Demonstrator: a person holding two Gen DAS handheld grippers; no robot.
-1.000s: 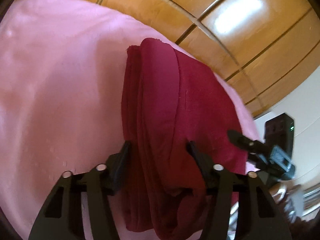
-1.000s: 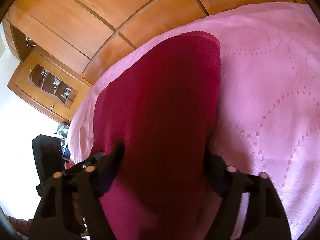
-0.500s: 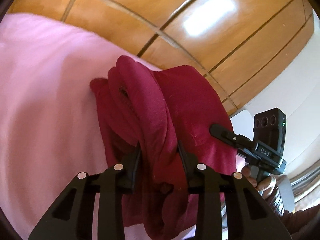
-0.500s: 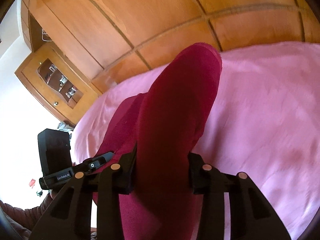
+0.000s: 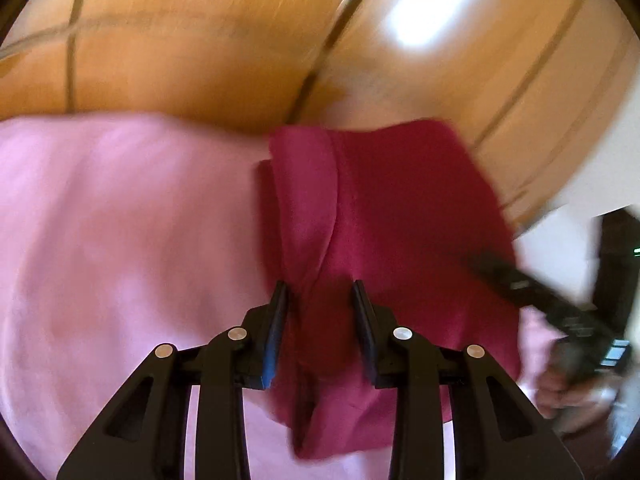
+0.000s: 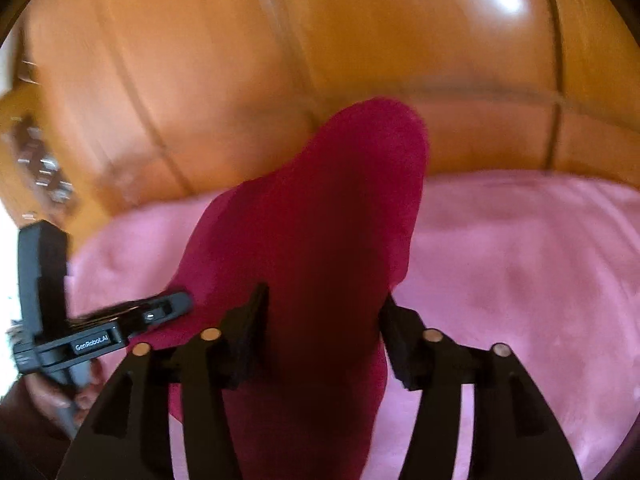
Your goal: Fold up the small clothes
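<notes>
Red garment (image 5: 384, 216), bunched between left fingers (image 5: 276, 320)

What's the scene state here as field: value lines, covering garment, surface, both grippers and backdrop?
garment: dark red knit cloth, bunched in folds, lifted at the near end
surface: pink textured bedspread under the cloth
left gripper: fingers closed on a bunched fold of the cloth
right gripper: jaws have just been opening; cloth between the fingers, grip not clear
backdrop: glossy wooden panelled wall behind the bed
image quality: motion blur in both wrist views
</notes>
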